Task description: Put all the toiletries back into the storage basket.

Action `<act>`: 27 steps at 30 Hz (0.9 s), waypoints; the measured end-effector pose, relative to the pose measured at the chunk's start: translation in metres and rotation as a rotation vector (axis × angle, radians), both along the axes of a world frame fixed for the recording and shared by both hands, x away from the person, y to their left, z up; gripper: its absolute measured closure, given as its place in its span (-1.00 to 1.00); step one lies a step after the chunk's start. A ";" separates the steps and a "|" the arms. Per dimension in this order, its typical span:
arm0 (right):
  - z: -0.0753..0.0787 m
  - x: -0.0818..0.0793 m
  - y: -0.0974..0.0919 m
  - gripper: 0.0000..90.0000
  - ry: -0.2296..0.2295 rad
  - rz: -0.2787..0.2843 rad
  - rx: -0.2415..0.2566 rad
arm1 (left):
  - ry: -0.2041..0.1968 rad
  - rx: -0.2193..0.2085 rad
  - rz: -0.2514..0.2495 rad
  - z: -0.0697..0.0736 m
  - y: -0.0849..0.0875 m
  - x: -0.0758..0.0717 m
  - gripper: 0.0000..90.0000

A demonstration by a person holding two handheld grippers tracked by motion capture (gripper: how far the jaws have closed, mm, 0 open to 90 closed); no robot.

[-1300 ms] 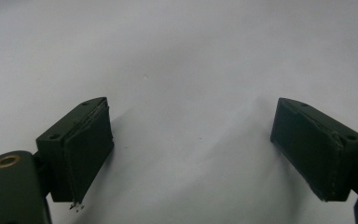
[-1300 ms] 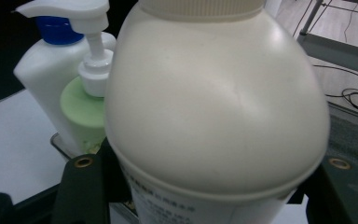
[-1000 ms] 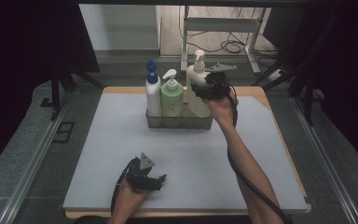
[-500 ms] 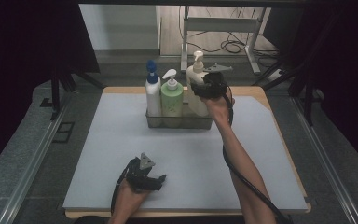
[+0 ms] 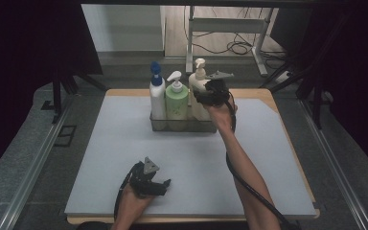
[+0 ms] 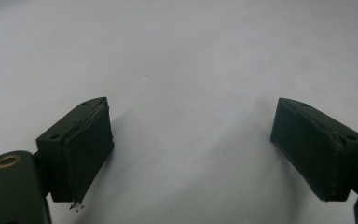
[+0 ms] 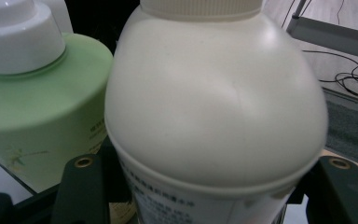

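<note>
Here: three pump bottles in one tray [image 5: 182, 127]; right claw [image 5: 210, 96] clasps cream bottle [image 5: 197, 91]; left claw [image 5: 149, 181] released.

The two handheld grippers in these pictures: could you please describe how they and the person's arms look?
Both the left gripper and the right gripper are black, each topped by a grey three-cornered plate. The left one's jaws end in blocky, flat-faced pads with small screw holes. A thick black cable trails from the right gripper along the forearm. The forearms are bare, no sleeves showing.
</note>
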State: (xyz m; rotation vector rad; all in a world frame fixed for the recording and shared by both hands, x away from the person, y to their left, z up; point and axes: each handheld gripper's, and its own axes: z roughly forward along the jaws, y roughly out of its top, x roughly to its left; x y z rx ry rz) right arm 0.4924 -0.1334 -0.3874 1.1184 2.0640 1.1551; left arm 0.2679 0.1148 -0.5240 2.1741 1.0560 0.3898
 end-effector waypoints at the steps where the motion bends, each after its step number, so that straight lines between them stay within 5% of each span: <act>1: -0.001 0.000 0.000 -0.15 0.000 0.003 0.000 | 0.000 0.000 0.000 0.000 0.000 0.000 -0.73; 27: -0.026 -0.009 -0.004 -0.15 0.077 0.008 -0.019 | 0.000 0.001 0.001 0.000 0.000 0.000 -0.73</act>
